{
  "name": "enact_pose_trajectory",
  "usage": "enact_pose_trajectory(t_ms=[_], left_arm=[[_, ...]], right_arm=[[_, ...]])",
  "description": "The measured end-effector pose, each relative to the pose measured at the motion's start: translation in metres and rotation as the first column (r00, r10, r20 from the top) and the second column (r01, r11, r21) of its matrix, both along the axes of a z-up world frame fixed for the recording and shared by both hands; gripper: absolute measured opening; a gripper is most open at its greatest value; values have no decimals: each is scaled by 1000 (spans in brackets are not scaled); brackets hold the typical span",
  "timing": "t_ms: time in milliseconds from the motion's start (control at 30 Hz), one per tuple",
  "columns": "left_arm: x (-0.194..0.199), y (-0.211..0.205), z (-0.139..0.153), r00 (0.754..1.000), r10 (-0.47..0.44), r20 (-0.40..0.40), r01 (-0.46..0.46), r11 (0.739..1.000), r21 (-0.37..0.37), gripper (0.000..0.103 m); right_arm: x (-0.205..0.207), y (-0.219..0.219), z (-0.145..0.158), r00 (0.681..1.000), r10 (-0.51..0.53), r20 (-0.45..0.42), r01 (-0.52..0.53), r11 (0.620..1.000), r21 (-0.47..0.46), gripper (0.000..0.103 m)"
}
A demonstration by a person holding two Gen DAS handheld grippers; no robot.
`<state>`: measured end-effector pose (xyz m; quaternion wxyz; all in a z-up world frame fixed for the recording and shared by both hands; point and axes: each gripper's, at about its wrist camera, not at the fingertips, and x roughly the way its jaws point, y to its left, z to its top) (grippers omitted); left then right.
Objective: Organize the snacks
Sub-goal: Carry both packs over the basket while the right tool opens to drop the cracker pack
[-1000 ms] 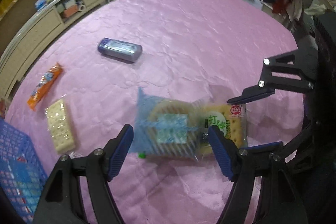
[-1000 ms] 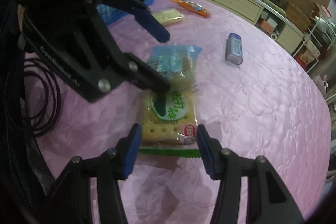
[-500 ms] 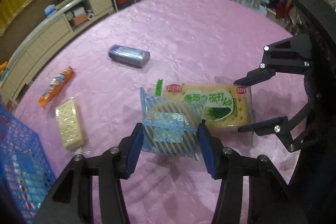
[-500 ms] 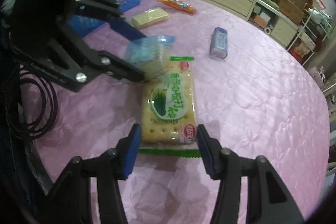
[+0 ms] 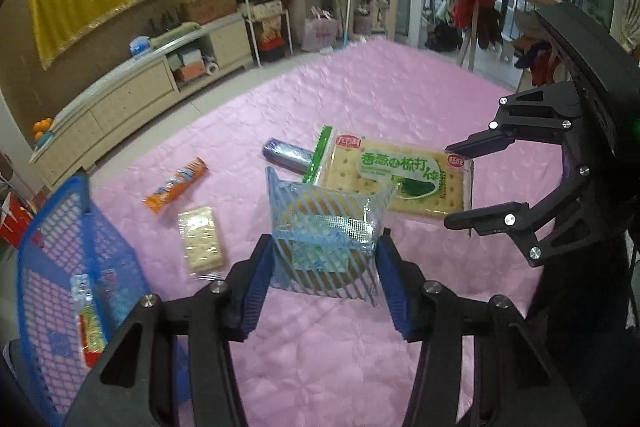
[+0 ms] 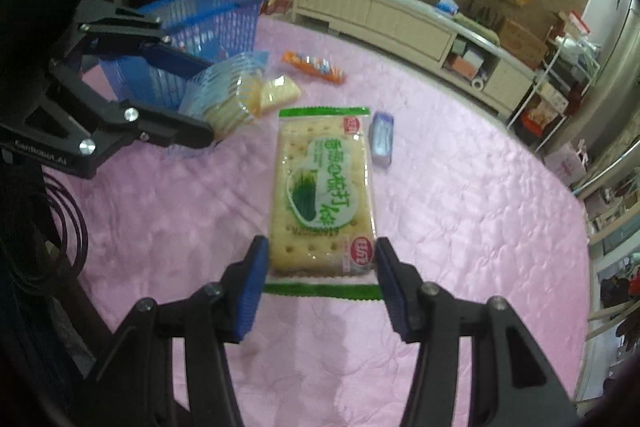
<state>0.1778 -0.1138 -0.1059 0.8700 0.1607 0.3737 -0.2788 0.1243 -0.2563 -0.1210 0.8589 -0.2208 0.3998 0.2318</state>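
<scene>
Blue-striped cookie pack (image 5: 324,247) clamped in left tool (image 5: 324,279), green cracker pack (image 6: 322,195) clamped in right tool (image 6: 318,275), blue basket (image 5: 60,255) at 9 o'clock, pink bench (image 5: 320,359) below.

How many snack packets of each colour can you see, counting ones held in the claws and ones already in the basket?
Blue-striped packet: 1
Green cracker packet: 1
Orange packet: 1
Clear cracker packet: 1
Silvery-blue packet: 1
Packets in the blue basket: at least 1, hard to tell apart
Total: at least 6
</scene>
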Motion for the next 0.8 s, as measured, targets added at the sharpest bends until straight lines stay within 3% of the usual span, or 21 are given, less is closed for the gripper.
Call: enact_pose_trajectory(t_ms=[433,800], left_arm=[[-39,66,50,987,95,127,-91,995,-37,49],[-41,132,74,952,252,173,-245,968,-58,49]], right_arm=[[-8,52,60,993,-3,117,-4,998,56,57],[13,134,93,990,21,141,-40,990,133,57]])
